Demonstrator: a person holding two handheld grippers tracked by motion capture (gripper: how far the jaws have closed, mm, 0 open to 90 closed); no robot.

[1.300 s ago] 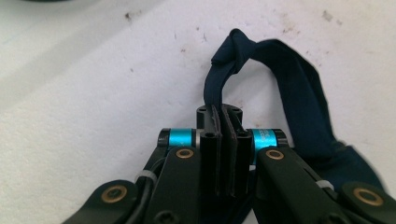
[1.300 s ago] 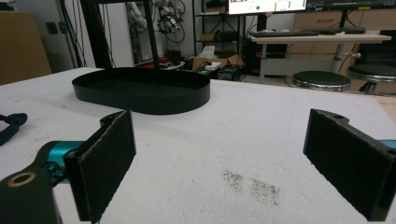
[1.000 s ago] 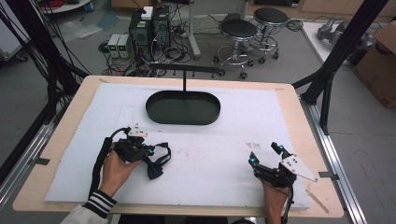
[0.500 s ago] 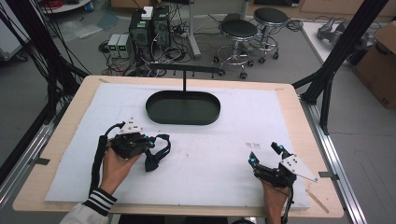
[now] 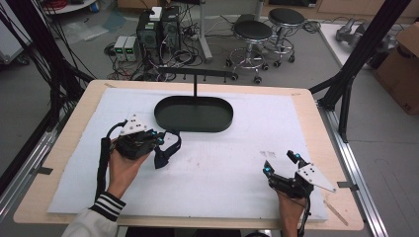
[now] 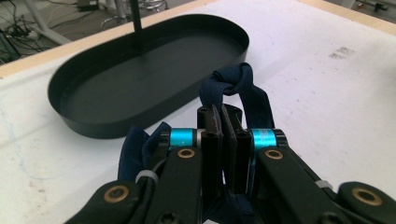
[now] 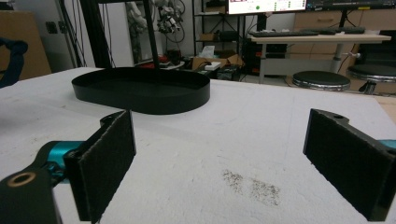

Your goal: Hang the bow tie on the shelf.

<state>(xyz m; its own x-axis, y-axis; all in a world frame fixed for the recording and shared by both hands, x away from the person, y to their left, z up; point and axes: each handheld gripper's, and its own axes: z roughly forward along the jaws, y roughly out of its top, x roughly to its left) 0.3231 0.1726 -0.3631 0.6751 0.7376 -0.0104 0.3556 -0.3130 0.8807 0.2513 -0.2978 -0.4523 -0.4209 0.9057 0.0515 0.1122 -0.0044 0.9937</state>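
Left gripper view: left gripper fingers clenching dark blue strap; loose loop risking snagging tray rim. Right gripper fingers resting released.

- The high view hangs above my side of the table, looking forward and down.
- My left tool's camera sits close, looking along its jaws at the black tray.
- My right tool's camera sits low, facing that tray too.
- All three views share the tray.
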